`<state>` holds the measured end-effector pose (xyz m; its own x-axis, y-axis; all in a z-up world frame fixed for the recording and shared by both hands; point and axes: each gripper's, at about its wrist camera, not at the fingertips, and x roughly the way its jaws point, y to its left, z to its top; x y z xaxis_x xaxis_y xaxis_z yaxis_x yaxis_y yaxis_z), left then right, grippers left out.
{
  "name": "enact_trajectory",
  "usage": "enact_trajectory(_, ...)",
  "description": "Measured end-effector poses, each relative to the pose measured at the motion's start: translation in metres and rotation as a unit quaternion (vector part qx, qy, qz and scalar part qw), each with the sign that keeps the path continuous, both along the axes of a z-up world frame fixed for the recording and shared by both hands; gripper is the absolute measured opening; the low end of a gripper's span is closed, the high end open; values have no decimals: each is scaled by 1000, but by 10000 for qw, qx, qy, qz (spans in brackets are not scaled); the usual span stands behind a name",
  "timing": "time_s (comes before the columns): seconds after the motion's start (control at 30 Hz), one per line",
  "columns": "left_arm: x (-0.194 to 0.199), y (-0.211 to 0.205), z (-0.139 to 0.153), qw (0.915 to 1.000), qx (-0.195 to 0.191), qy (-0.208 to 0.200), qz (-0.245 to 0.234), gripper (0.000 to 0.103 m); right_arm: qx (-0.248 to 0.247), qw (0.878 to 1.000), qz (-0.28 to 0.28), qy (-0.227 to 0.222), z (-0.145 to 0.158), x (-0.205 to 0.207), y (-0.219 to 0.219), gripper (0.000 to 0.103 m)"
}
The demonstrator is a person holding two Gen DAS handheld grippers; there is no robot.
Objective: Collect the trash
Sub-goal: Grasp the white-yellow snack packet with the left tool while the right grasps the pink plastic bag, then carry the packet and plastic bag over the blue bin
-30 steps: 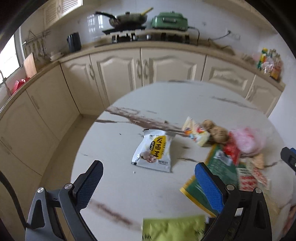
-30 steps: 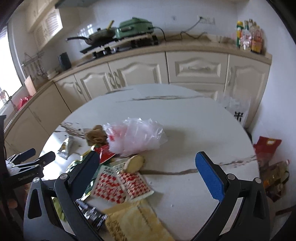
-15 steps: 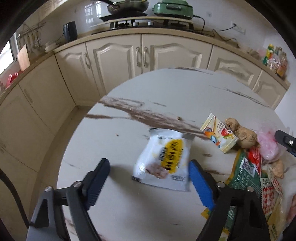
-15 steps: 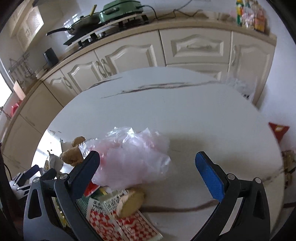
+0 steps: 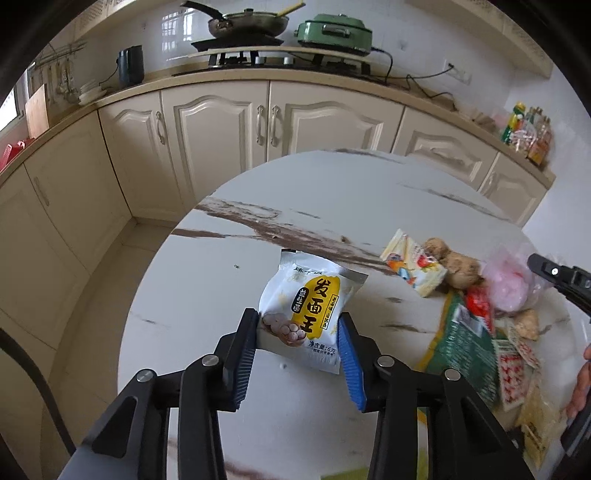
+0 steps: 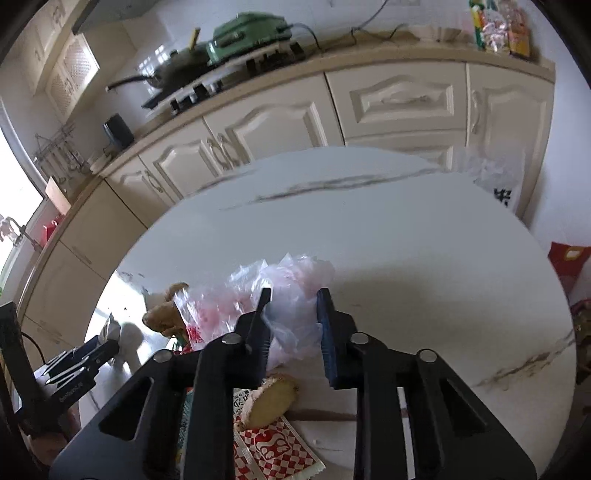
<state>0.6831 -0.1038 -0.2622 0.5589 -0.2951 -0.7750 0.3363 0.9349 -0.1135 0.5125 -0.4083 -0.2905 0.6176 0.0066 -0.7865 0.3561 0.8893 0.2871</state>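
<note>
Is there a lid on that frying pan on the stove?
No, the pan sits open on the stove, with a yellow utensil sticking out over its rim.

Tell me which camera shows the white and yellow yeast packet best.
The left wrist view. The yeast packet lies face up on the table with its print readable, between the fingers of the left gripper. In the right wrist view only a sliver of it shows at the far left, beside the ginger root.

Round marble table [image 5: 207, 295], white packet [image 5: 308, 314], pink bag [image 6: 291, 295], ginger [image 6: 269, 397], wrappers [image 6: 273, 450]
</note>
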Motion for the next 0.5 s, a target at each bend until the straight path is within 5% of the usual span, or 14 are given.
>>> enact_trajectory(0.27,-36,28,32,9992,-345,-211,-54,34,-235,9977,159,-616,45,-19,23,13)
enact_trajectory(0.5,-98,83,71,9962,-600,-635,13,34,-365,9899,716,-1164,97,-31,87,13)
